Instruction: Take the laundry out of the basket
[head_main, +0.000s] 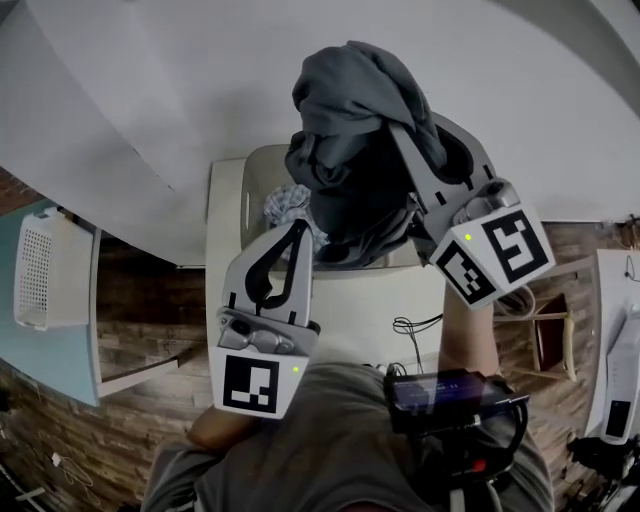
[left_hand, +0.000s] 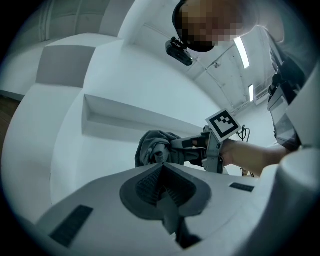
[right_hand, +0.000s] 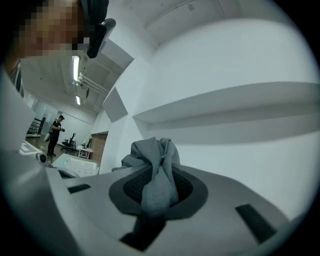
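A dark grey garment (head_main: 350, 100) hangs bunched in the air above the laundry basket (head_main: 250, 185), and my right gripper (head_main: 400, 140) is shut on it. In the right gripper view a fold of the grey garment (right_hand: 157, 170) is pinched between the jaws of the right gripper (right_hand: 157, 177). My left gripper (head_main: 297, 232) is lower, at the basket's near edge, with its jaws together and nothing in them. The left gripper view shows the left gripper (left_hand: 161, 169) shut, with the garment (left_hand: 155, 147) and the right gripper (left_hand: 187, 145) ahead. A patterned cloth (head_main: 290, 205) lies in the basket.
The basket stands on a white table (head_main: 225, 260) against a white wall. A second white perforated basket (head_main: 40, 270) sits on a teal surface at far left. A black cable (head_main: 410, 325) lies on the table near me. Brick-patterned floor surrounds the table.
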